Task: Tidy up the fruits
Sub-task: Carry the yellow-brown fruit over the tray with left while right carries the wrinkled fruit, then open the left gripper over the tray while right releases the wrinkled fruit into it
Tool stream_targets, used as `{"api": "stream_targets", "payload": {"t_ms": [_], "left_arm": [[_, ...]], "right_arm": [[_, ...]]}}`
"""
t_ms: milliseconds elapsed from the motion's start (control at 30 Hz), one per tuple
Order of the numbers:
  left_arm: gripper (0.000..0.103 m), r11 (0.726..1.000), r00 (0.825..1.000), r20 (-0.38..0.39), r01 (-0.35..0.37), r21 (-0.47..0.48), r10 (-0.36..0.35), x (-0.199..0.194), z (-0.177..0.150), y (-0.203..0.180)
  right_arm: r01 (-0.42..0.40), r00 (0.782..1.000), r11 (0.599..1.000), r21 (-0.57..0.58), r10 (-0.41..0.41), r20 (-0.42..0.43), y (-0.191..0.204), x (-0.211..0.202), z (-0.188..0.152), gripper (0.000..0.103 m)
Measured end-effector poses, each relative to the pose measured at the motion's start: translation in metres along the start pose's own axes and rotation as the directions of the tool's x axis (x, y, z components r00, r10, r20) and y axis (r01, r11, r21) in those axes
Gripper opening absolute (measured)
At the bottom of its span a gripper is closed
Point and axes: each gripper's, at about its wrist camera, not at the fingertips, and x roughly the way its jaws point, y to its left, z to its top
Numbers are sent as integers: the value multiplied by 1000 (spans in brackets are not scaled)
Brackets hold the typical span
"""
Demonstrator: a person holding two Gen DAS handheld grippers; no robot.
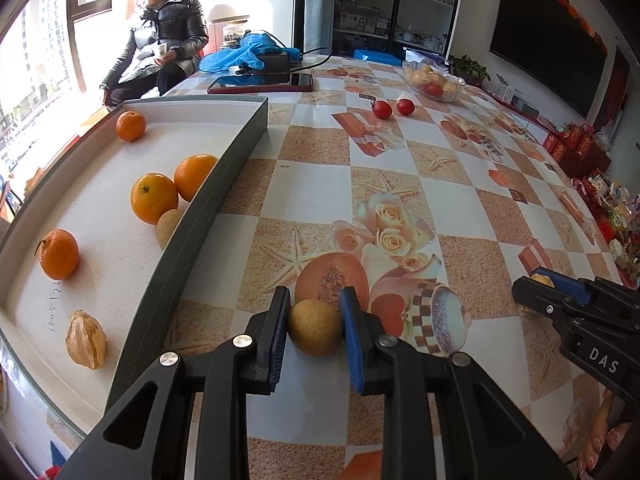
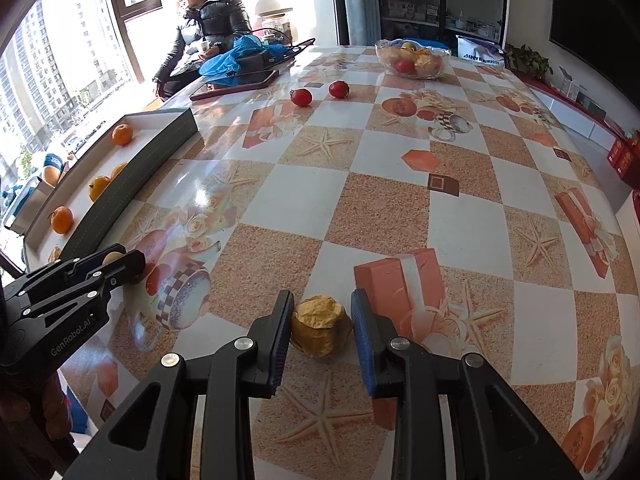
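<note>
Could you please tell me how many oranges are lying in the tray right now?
4. One orange near the tray's far end, two touching mid-tray by the wall, one nearer on the other side. The tray's near corner is cut off, so more may be hidden.

Two close wrist views angled down, sharing the table (image 1: 312,152).

Bright window (image 1: 40,52) light, tabletop (image 2: 224,184) glare, fisheye warp
</note>
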Motion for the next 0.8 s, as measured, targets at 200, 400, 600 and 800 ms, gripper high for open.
{"api": "stream_targets", "payload": {"t_ms": [200,400,600,800], "left_arm": [[28,995,997,9,77,-67,-76,-18,13,15],[28,993,997,49,69,-97,-64,-44,40,45],[28,990,997,70,-34,-136,43,-62,65,91],[28,973,989,79,-108,-205,126,-72,89,137]], "right_arm": [[-104,993,990,99,109,-52,-2,1,13,31],[-195,977,974,115,203,-60,19,3,41,31],[-253,965,965,61,257,-56,57,5,74,31],[-326,943,945,-14,325,-69,110,14,110,31]]}}
